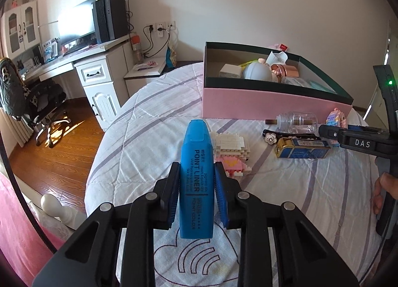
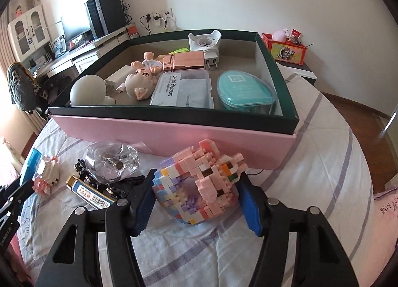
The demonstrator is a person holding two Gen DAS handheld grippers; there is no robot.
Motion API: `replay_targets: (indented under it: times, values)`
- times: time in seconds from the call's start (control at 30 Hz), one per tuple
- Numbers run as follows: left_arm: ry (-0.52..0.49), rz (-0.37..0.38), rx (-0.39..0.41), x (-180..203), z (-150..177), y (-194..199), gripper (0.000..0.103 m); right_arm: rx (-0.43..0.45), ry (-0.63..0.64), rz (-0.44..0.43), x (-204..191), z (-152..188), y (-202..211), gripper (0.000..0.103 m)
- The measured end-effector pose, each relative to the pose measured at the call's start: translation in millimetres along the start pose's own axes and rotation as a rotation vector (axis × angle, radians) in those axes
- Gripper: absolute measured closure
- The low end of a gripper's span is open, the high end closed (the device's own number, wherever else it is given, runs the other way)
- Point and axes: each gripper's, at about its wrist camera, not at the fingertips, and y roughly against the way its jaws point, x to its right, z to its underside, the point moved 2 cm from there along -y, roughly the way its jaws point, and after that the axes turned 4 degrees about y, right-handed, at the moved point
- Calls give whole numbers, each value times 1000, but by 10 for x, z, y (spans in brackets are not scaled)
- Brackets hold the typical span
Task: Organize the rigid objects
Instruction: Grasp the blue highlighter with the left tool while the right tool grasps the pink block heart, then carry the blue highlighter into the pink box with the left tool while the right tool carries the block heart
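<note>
My left gripper (image 1: pixel 196 166) is shut on a blue highlighter (image 1: pixel 196 187), which stands lengthwise between the blue pads above the striped quilt. My right gripper (image 2: pixel 198 175) is shut on a pastel brick figure (image 2: pixel 199 187) resting on the quilt just in front of the pink box (image 2: pixel 174 130). In the left wrist view that right gripper (image 1: pixel 328 134) reaches in from the right edge, with the pastel brick figure (image 1: pixel 335 118) partly hidden behind it. The pink box (image 1: pixel 248 103) has a dark green rim and is open.
On the quilt lie a white-and-pink brick figure (image 1: pixel 231 147), a glass bottle (image 2: pixel 112 162), a blue-and-gold pack (image 2: pixel 92 192) and a black clip (image 1: pixel 270 136). The box holds a doll (image 2: pixel 139 83), a flossers case (image 2: pixel 184 88) and a teal case (image 2: pixel 245 90). The bed edge drops to a wooden floor (image 1: pixel 62 152) at left.
</note>
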Motion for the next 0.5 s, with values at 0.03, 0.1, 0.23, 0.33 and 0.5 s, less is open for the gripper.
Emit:
replay_targets:
  times: [0.03, 0.1, 0.23, 0.33, 0.5]
  values:
    - [-2, 3, 1, 8, -2, 31, 76, -3, 4, -5, -1, 18, 14, 41]
    - [0, 7, 14, 29, -7, 114, 76, 10, -5, -12, 23, 52, 66, 41]
    - [-1, 19, 49, 94, -28, 332, 76, 74, -24, -20, 27, 135, 329, 41]
    - [22, -11, 113, 172, -62, 584, 76, 174, -20, -37, -103, 214, 713, 41]
    - [-11, 24, 236, 461, -153, 1107, 76, 364, 15, -61, -447, 317, 1437, 41]
